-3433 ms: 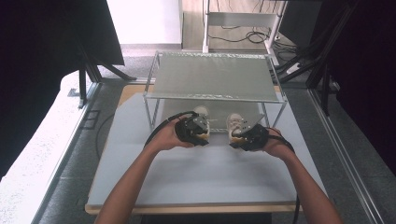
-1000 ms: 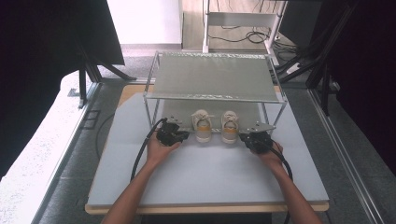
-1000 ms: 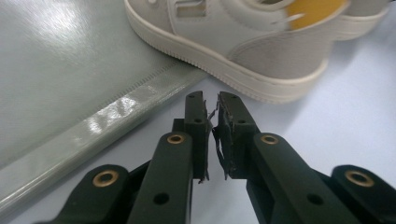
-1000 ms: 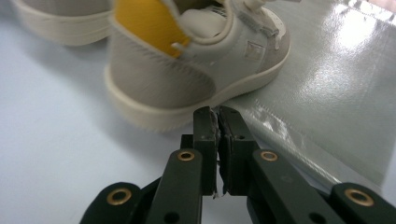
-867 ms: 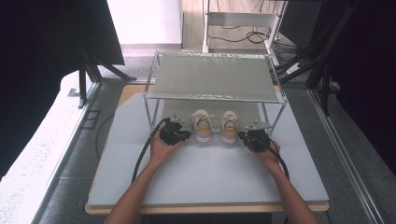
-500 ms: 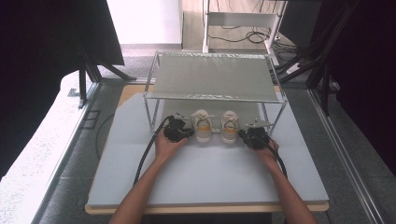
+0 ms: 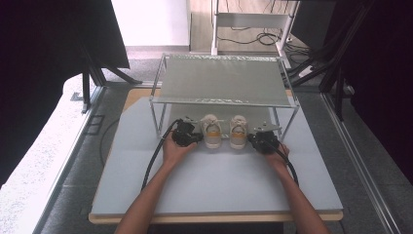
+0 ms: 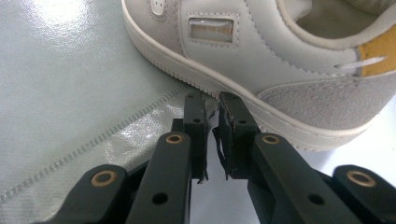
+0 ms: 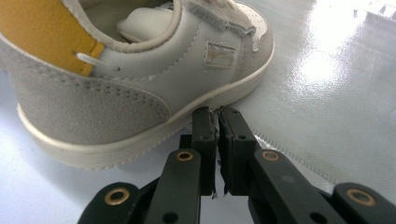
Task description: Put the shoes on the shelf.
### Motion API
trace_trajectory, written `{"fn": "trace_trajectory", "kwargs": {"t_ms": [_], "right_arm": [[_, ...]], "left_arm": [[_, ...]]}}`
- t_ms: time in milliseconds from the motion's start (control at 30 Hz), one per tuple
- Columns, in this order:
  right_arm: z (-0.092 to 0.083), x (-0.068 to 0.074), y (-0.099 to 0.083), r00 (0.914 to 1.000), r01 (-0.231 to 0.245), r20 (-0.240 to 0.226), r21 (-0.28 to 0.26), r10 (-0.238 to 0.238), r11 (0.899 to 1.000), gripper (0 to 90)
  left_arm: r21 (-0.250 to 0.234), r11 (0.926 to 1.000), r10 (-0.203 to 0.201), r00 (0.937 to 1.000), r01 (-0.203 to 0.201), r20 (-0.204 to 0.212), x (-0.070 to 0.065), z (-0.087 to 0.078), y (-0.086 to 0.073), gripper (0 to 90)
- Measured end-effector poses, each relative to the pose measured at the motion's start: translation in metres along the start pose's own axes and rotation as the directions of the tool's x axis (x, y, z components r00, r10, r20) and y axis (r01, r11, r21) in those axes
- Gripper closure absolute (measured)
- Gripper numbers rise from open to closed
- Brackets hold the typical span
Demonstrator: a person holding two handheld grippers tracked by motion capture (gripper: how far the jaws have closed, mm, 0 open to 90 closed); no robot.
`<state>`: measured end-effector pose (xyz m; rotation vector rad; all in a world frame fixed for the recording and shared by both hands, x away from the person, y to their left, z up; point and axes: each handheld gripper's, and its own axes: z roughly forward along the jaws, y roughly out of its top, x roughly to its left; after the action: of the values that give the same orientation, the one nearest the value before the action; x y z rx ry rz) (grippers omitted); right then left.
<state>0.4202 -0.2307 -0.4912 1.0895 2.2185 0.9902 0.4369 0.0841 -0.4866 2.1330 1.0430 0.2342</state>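
Pressing closed, empty jaw tips against the soles: left gripper (image 8: 211, 100) at the outer side of the left shoe (image 7: 211, 130), right gripper (image 9: 215, 114) likewise at the right shoe (image 7: 238, 131). Pair sits side by side between them under the rack (image 7: 221, 80); judged nearly placed, final nudging and withdrawal remain.

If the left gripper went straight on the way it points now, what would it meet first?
The left gripper, jaws nearly shut, points at the sole edge of the left shoe; it would likely meet that at once, as the tips already look to touch it.
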Motion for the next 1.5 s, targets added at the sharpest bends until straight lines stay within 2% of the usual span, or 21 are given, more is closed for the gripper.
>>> {"fn": "trace_trajectory", "kwargs": {"t_ms": [100, 167, 200, 233, 267, 300, 333, 367, 400, 433, 500, 700, 767, 833, 900, 1033, 1167, 1300, 1400, 1467, 1500], "right_arm": [[0.000, 0.001, 0.002, 1.0000, 0.008, 0.000, 0.000, -0.008, 1.000, 84.8], [0.000, 0.002, 0.004, 0.9999, 0.013, 0.003, -0.003, -0.013, 1.000, 84.8], [0.000, 0.003, 0.005, 0.9998, 0.018, -0.001, -0.007, -0.018, 1.000, 84.8], [0.000, 0.003, 0.005, 0.9998, 0.020, -0.004, -0.010, -0.020, 1.000, 84.8], [0.000, 0.004, 0.006, 0.9997, 0.025, -0.004, -0.014, -0.025, 1.000, 84.8], [0.000, 0.004, 0.006, 0.9996, 0.026, -0.007, -0.016, -0.027, 1.000, 84.7], [0.000, 0.005, 0.006, 0.9995, 0.030, -0.008, -0.015, -0.030, 0.999, 84.7], [0.001, 0.005, 0.006, 0.9995, 0.031, -0.008, -0.013, -0.031, 0.999, 84.6], [0.002, 0.005, 0.006, 0.9993, 0.035, -0.009, -0.007, -0.035, 0.999, 84.2], [0.003, 0.006, 0.006, 0.9993, 0.035, -0.011, -0.002, -0.035, 0.999, 84.1], [0.005, 0.007, 0.005, 0.9994, 0.034, -0.005, 0.006, -0.034, 0.999, 83.7], [0.008, 0.007, 0.011, 0.9994, 0.034, -0.008, 0.003, -0.034, 0.999, 83.7], [0.011, 0.009, 0.017, 0.9987, 0.050, -0.004, 0.006, -0.050, 0.999, 83.6], [0.013, 0.012, 0.020, 0.9976, 0.068, 0.015, 0.001, -0.068, 0.998, 83.9], [0.017, 0.012, 0.020, 0.9976, 0.068, 0.011, 0.018, -0.069, 0.998, 83.8], [0.022, 0.010, 0.022, 0.9983, 0.057, 0.007, 0.023, -0.057, 0.998, 83.8], [0.027, 0.009, 0.027, 0.9968, 0.070, 0.036, 0.033, -0.071, 0.997, 83.8], [0.028, 0.007, 0.024, 0.9988, 0.039, 0.029, 0.027, -0.039, 0.999, 82.3], [0.024, 0.007, 0.023, 0.9992, 0.030, 0.025, 0.013, -0.030, 0.999, 82.2], [0.016, 0.009, 0.023, 0.9963, 0.061, 0.061, -0.005, -0.061, 0.998, 85.0], [0.011, 0.009, 0.023, 0.9957, 0.067, 0.065, -0.014, -0.066, 0.998, 86.4]], "left_arm": [[-0.002, 0.9999, -0.011, 0.9999, 0.011, -0.002, -0.001, -0.001, 0.001, 81.2], [-0.014, 0.9999, 0.007, 1.0000, -0.007, 0.001, -0.006, -0.004, 0.003, 81.2], [-0.014, 0.9999, 0.000, 1.0000, 0.000, -0.004, -0.008, -0.005, 0.004, 80.9], [-0.014, 0.9984, 0.055, 0.9985, -0.055, 0.003, -0.005, -0.007, 0.007, 79.9], [-0.012, 0.9962, 0.086, 0.9963, -0.086, -0.002, -0.003, -0.007, 0.009, 79.6], [-0.009, 0.9996, 0.026, 0.9997, -0.026, 0.003, -0.007, -0.006, 0.009, 79.6], [-0.003, 0.9987, 0.052, 0.9986, -0.052, -0.004, -0.004, -0.006, 0.011, 79.6], [0.002, 0.9999, 0.011, 0.9999, -0.011, -0.009, -0.005, -0.004, 0.011, 79.6], [0.004, 1.0000, 0.003, 0.9999, -0.003, -0.010, -0.003, -0.003, 0.011, 79.6], [-0.001, 0.9996, -0.028, 0.9995, 0.028, -0.013, -0.002, -0.002, 0.011, 79.7], [-0.010, 0.9989, -0.046, 0.9990, 0.046, -0.001, 0.002, 0.000, 0.012, 79.8], [-0.003, 0.9983, -0.058, 0.9983, 0.058, -0.009, 0.006, 0.004, 0.017, 80.5], [0.013, 0.9984, -0.054, 0.9984, 0.055, -0.018, 0.007, 0.006, 0.021, 80.5], [0.004, 0.9969, -0.078, 0.9968, 0.078, -0.017, 0.007, 0.009, 0.023, 81.0], [-0.005, 0.9952, -0.097, 0.9950, 0.097, -0.020, 0.008, 0.012, 0.025, 81.4], [-0.002, 0.9947, -0.103, 0.9945, 0.103, -0.019, 0.009, 0.014, 0.027, 82.3], [0.003, 0.9944, -0.106, 0.9938, 0.106, -0.034, 0.008, 0.016, 0.030, 82.8], [-0.004, 0.9941, -0.108, 0.9940, 0.108, -0.018, 0.009, 0.015, 0.028, 81.1], [0.003, 0.9974, -0.071, 0.9973, 0.072, -0.019, 0.005, 0.008, 0.024, 80.3], [-0.005, 1.0000, 0.000, 0.9998, 0.000, -0.020, 0.004, 0.000, 0.020, 80.5], [-0.018, 0.9997, -0.014, 0.9997, 0.014, -0.018, 0.001, -0.004, 0.016, 80.7]]}}
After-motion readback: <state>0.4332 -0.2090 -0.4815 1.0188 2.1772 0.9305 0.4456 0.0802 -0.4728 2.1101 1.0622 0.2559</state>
